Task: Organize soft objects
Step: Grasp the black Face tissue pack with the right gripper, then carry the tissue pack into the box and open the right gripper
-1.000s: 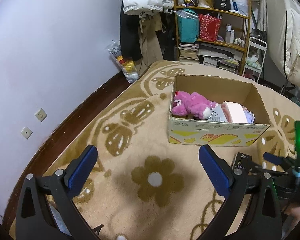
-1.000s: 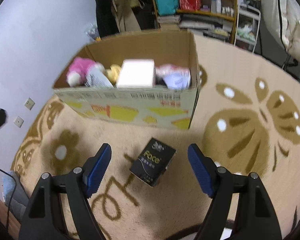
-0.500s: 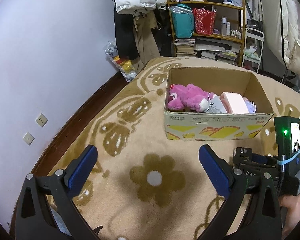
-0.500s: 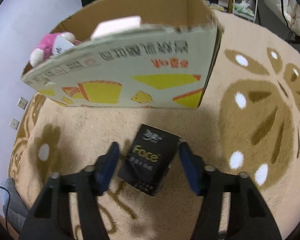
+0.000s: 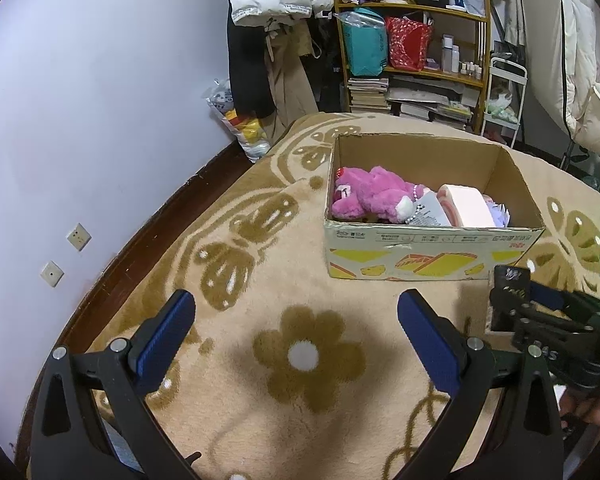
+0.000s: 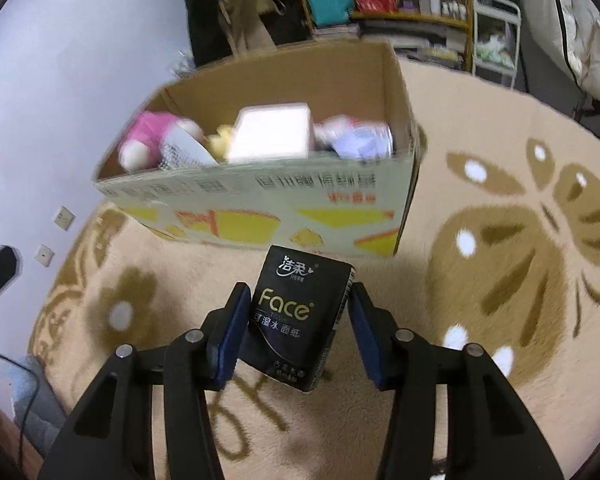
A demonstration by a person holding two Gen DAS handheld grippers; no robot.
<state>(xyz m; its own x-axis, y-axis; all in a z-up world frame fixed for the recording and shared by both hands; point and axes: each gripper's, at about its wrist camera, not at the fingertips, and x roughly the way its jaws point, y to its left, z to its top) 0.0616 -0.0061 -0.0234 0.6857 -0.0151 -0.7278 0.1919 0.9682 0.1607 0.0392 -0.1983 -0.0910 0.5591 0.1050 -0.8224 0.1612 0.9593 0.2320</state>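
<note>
The right gripper (image 6: 296, 330) has closed in, now squeezing the glossy black tissue pack (image 6: 298, 322) clear of the fluffy rug (image 6: 480, 340); the left gripper (image 5: 296, 334) is hovering, jaws wide.

beige flowered rug (image 5: 260, 408) carries an open cardboard box (image 5: 428, 256).

In the left wrist view, open rug (image 5: 260, 280) fills the centre and lower left of the frame. The cardboard box (image 5: 428, 252) blocks the centre right. Inside it, a pink plush (image 5: 372, 196) and a pale pack (image 5: 464, 208) crowd the near side; the far half is bare. Wall (image 5: 80, 100) bounds the left, shelves (image 5: 416, 40) the top.
</note>
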